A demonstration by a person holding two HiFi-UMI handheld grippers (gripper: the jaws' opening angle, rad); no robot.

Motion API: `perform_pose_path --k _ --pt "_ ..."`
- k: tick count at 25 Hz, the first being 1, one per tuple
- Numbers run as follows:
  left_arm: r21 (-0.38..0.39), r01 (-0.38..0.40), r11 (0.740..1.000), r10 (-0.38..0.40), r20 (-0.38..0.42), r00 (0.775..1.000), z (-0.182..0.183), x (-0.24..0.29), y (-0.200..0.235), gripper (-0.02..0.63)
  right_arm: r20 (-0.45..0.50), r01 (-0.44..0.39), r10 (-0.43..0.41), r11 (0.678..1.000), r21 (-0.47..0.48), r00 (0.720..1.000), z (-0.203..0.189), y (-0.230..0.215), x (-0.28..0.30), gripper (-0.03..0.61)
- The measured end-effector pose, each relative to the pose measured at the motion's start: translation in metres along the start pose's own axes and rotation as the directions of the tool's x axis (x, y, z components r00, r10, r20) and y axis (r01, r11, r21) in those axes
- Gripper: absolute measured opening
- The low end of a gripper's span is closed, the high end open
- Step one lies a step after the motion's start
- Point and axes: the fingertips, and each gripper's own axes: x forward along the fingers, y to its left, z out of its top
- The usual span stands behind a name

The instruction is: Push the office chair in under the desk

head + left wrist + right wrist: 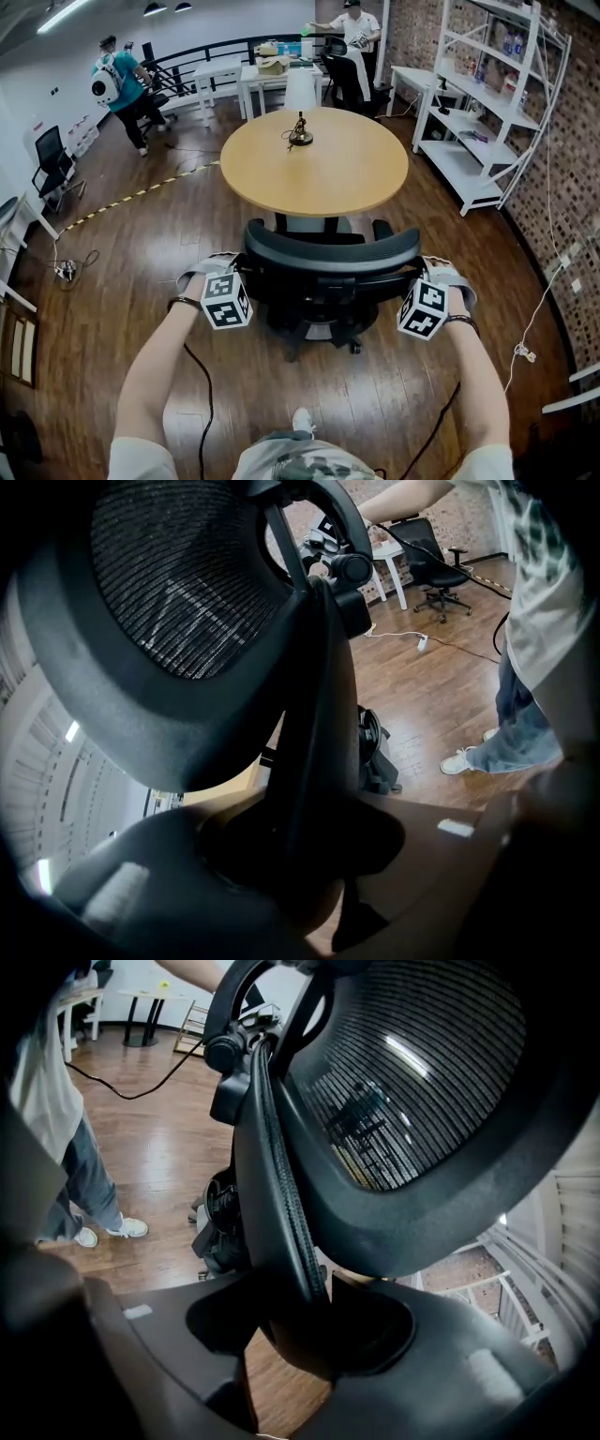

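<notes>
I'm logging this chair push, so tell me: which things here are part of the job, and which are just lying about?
Job: office chair, round desk, left gripper and right gripper, both clamped on the chair's back.

Lying about: white shelving, small black item on the desk, white tables behind, spare chair, floor cable.

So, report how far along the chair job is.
Done: the left gripper and right gripper each clamp a backrest edge of the office chair, and the chair faces the round wooden table, armrests near its rim. In hand: the push. Left: the seat is not yet under the top.
</notes>
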Motion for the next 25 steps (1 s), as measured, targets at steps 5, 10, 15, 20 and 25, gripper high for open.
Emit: perform_pose_path --k 5,10,15,20,25 --pt "0.002 0.002 1.000 -0.002 0.003 1.000 -0.003 0.014 0.020 0.150 -0.018 0.010 -0.010 1.000 0.000 1.000 0.001 -0.018 0.020 0.212" --pt "0.015 0.004 1.000 -0.004 0.017 1.000 -0.004 0.021 0.029 0.147 -0.028 0.002 -0.001 1.000 0.007 1.000 0.002 -0.025 0.026 0.215" --pt "0.026 -0.009 1.000 0.009 0.029 1.000 -0.003 0.021 0.030 0.147 -0.026 0.025 -0.025 1.000 0.006 0.999 0.001 -0.025 0.028 0.215" --pt "0.024 -0.001 1.000 0.000 0.023 1.000 -0.004 0.020 0.028 0.146 -0.027 0.037 -0.037 0.999 0.009 0.999 0.000 -0.025 0.027 0.215" --pt "0.018 0.008 1.000 -0.008 0.015 1.000 -0.002 0.022 0.029 0.149 -0.023 0.039 -0.039 0.999 0.016 0.999 -0.001 -0.026 0.029 0.218"
